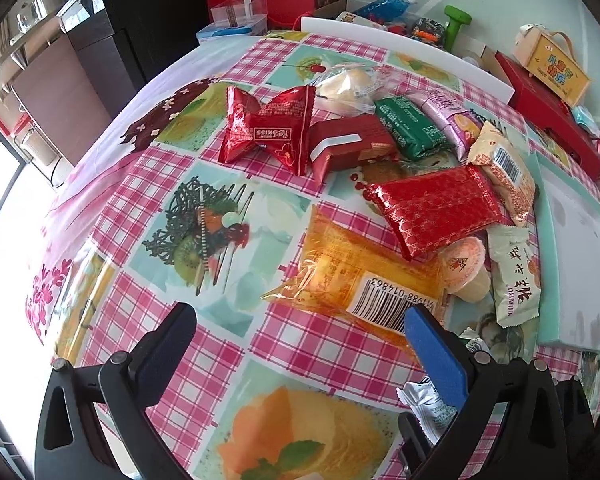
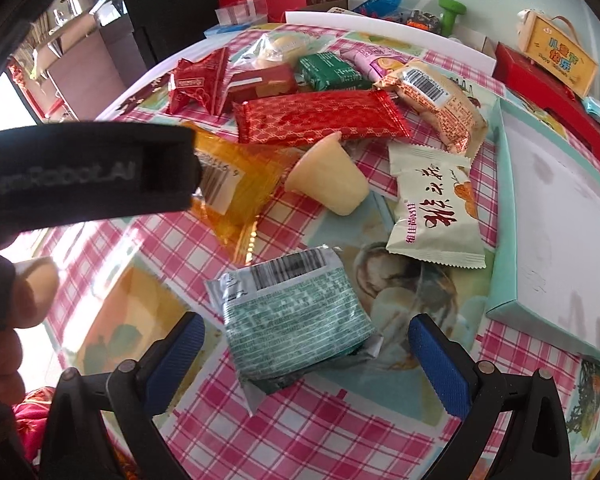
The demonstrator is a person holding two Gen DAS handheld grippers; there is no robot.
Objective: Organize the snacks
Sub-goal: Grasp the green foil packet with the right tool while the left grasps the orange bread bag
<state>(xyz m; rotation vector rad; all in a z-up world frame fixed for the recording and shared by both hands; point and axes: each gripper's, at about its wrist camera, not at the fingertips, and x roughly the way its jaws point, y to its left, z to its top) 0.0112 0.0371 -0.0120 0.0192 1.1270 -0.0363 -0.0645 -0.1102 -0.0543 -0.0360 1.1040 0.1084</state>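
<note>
Several wrapped snacks lie in a loose heap on the checked tablecloth. An orange pack with a barcode sits just ahead of my left gripper, which stands open over bare cloth. A red patterned pack, a yellow jelly cup on its side and a cream pack lie further in. My right gripper is open above a silver-green pack, whose near end lies between the fingers without touching them. A mint-edged white box sits at the right.
Red boxes, a small yellow carry box, a green dumbbell and a white board crowd the far edge. Dark cabinets stand at the back left. A person's fingers and the other gripper's body fill the right view's left side.
</note>
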